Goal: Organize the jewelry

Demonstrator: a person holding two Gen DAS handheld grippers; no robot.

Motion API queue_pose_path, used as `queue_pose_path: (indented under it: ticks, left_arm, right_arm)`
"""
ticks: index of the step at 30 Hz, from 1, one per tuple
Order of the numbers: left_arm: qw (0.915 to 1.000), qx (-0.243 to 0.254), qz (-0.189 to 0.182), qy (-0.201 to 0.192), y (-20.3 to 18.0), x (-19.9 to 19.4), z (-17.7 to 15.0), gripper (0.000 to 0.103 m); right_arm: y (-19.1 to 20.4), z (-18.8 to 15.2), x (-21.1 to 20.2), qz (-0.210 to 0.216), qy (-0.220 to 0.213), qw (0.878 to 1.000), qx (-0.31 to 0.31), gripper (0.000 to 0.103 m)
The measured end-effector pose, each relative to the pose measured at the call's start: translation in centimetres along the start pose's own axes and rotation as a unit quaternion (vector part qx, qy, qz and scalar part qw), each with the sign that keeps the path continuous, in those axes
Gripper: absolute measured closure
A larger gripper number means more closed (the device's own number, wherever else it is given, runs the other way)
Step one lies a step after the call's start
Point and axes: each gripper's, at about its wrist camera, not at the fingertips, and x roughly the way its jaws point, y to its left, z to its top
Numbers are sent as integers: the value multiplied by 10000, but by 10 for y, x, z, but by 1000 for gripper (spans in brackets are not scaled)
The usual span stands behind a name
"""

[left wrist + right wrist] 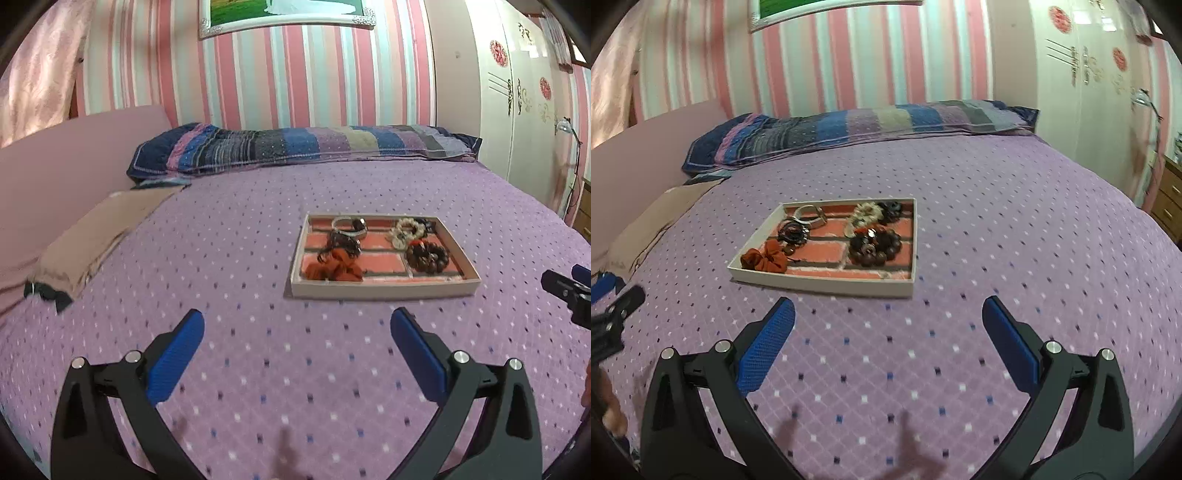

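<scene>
Your left gripper (297,325) is wide open and holds nothing. Your right gripper (888,314) is wide open and empty too. Both hang over the bed (240,236), on the near side of the tray (384,290), not touching it. The tray sits flat on the bed so nothing rolls away. Inside it are 1 orange scrunchie (332,269), 1 brown bead bracelet (427,256), 1 white bracelet (404,230) and 1 silver bangle (349,226). All the jewelry looks put away, so the job seems about done.

Even indoor light; soft shadows below; fisheye bending edges; slight blur.
</scene>
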Motion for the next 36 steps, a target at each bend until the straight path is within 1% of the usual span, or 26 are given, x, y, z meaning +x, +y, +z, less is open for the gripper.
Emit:
queue_pose_path:
  ticks: [3, 5, 9, 14, 16, 20, 24, 36]
  left_arm:
    - [9996, -173, -192, 110, 0, -8, -14, 4]
    - [9995, -219, -176, 127, -2, -14, -20, 4]
    - [9998, -97, -169, 98, -10, -20, -22, 4]
    - [9996, -165, -231, 25, -13, -30, -23, 4]
    - [9998, -135, -150, -45, -15, -33, -25, 4]
    - [9999, -112, -122, -36, -15, -35, -27, 4]
    - [9998, -132, -134, -3, -15, -34, -29, 4]
    - [9998, -62, -164, -119, -18, -39, -28, 4]
  right_arm:
    - [2, -12, -11, -253, 37, 9997, -51, 4]
    - [7, -22, -21, -431, 22, 9990, -108, 4]
    - [16, -32, -33, -672, -148, 9973, -261, 4]
    - [19, -35, -34, -496, -5, 9984, -260, 4]
    - [21, -36, -34, -514, -3, 9983, -259, 4]
    - [23, -37, -33, -518, 25, 9983, -272, 4]
    - [24, -36, -33, -492, 29, 9985, -258, 4]
    - [23, -34, -36, -497, -7, 9984, -253, 4]
